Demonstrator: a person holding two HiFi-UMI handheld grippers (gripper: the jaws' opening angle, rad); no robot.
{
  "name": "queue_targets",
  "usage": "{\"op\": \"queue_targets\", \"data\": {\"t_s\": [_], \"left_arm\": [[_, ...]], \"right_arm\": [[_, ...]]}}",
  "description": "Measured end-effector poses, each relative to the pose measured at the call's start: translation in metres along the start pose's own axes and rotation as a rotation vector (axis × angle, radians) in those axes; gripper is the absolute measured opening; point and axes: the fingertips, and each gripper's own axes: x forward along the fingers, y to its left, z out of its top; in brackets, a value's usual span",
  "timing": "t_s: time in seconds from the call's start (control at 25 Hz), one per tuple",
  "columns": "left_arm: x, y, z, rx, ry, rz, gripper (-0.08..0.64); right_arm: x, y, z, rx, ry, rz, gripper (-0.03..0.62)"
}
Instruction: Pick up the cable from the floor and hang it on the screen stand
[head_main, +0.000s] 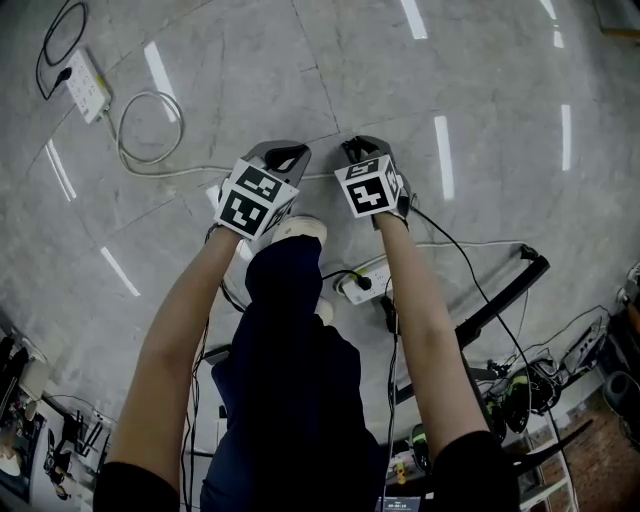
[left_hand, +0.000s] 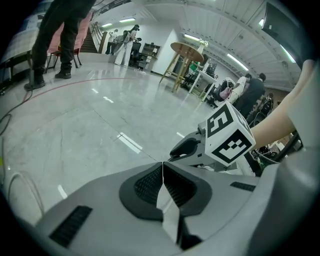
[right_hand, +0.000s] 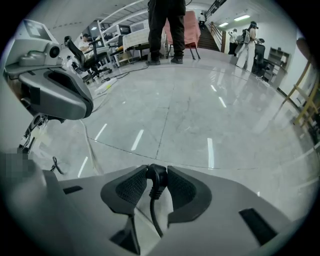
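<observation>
My right gripper (right_hand: 157, 171) is shut on the black cable (right_hand: 157, 182): its moulded plug end sits squeezed between the two ribbed pads, and the cord runs back under the jaws. In the head view the right gripper (head_main: 357, 148) is held out over the grey floor, and the thin black cable (head_main: 470, 268) trails from it down to the right, towards the black leg of the screen stand (head_main: 505, 298). My left gripper (head_main: 283, 158) hovers just to its left, shut with nothing between its pads (left_hand: 150, 184). From the left gripper view the right gripper's marker cube (left_hand: 227, 135) is close by.
A white power strip (head_main: 88, 85) with a looped white cord (head_main: 140, 150) lies on the floor at the far left. Another white power strip (head_main: 362, 280) lies by the person's feet. Cables and gear (head_main: 530, 385) crowd the lower right. People and desks stand in the distance (right_hand: 165, 20).
</observation>
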Motion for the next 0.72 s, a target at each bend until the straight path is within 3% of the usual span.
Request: {"op": "queue_targets", "data": {"t_s": [0.72], "left_arm": [[-0.084, -0.058, 0.076, 0.057, 0.047, -0.004, 0.008]], "right_arm": [[-0.134, 0.001, 0.051, 0.045, -0.043, -0.038, 0.144]]}}
